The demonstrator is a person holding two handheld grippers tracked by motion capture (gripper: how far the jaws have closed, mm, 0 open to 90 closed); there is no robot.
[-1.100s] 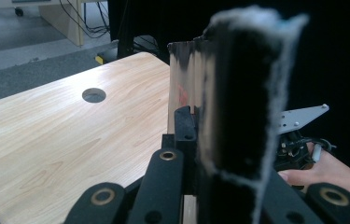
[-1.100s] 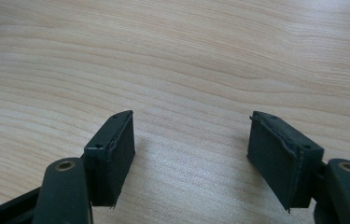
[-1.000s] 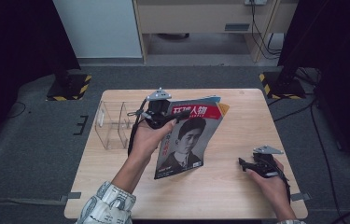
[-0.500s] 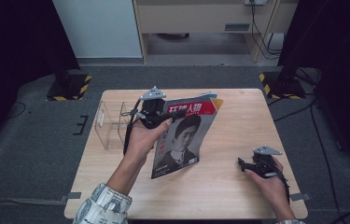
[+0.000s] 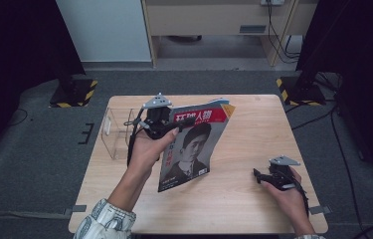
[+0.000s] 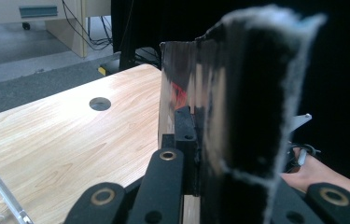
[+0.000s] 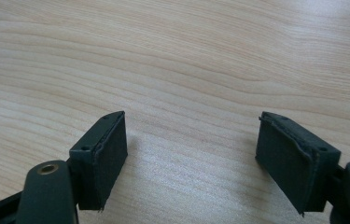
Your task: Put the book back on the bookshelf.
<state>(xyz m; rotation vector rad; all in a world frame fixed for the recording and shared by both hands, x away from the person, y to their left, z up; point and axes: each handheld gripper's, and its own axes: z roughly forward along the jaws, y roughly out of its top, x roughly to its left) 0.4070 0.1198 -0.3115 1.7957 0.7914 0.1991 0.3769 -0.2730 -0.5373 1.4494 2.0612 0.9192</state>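
A magazine [image 5: 194, 144] with a red title band and a portrait on its cover hangs tilted above the middle of the wooden table [image 5: 253, 124]. My left gripper [image 5: 160, 124] is shut on its upper left edge. In the left gripper view the glossy magazine [image 6: 179, 84] stands edge-on between the closed jaws of the left gripper [image 6: 199, 140]. My right gripper [image 5: 259, 175] rests low on the table at the front right, pointing left. Its jaws have just been opening, and the right gripper [image 7: 191, 158] stands open over bare wood with nothing between the pads.
A clear plastic box [image 5: 118, 132] stands on the table's left side, just beside the left hand. A round cable hole [image 6: 100, 103] sits in the tabletop. Dark stands with yellow-black feet [image 5: 74, 92] flank the table on the grey floor.
The left gripper has carried the magazine slightly left, toward the clear box. The right hand has stayed where it was.
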